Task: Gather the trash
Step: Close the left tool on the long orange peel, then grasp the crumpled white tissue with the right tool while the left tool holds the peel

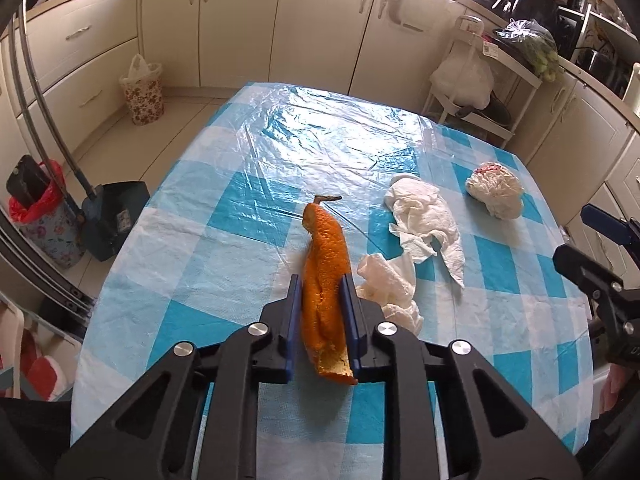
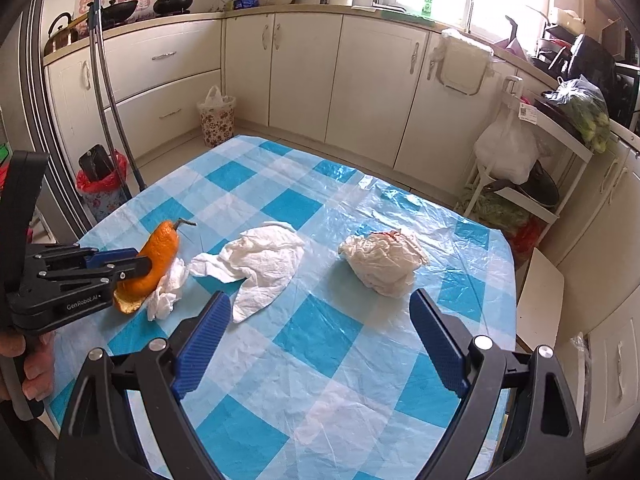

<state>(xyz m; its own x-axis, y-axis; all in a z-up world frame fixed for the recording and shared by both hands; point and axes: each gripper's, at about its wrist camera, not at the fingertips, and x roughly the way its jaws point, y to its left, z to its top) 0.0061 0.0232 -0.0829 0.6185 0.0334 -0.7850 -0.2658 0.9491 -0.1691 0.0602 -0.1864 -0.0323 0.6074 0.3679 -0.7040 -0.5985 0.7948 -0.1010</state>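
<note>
Peel (image 1: 325, 280) of orange colour, long and curled with a dark stem at its far tip, sits clamped between the blue fingers (image 1: 295, 320) of the left gripper (image 1: 322, 284); in the right wrist view the same peel (image 2: 158, 260) shows at about 9 o'clock, its lower end touching the bench (image 2: 320, 340), which wears a blue-and-white checked plastic cover. Just beside the peel, at its 3 o'clock, lies a small crumpled tissue (image 1: 390, 288), touching or nearly touching it. Further toward 1 o'clock in the left wrist view lies a larger spread paper towel (image 1: 424, 220), and beyond it, toward 2 o'clock, a balled-up plastic bag (image 1: 496, 192) with a red mark on top, apart from the towel. The right gripper (image 2: 320, 304) hangs above the bench with its fingers (image 2: 204, 336) spread wide and released, grasping nothing; the paper towel (image 2: 260, 264) lies ahead toward 11 o'clock and the balled bag (image 2: 384, 264) toward 1 o'clock. On the floor at the far left stand a bin with a red liner (image 2: 100, 188) and, further back by the cabinets, a floral bin (image 2: 217, 120).
</note>
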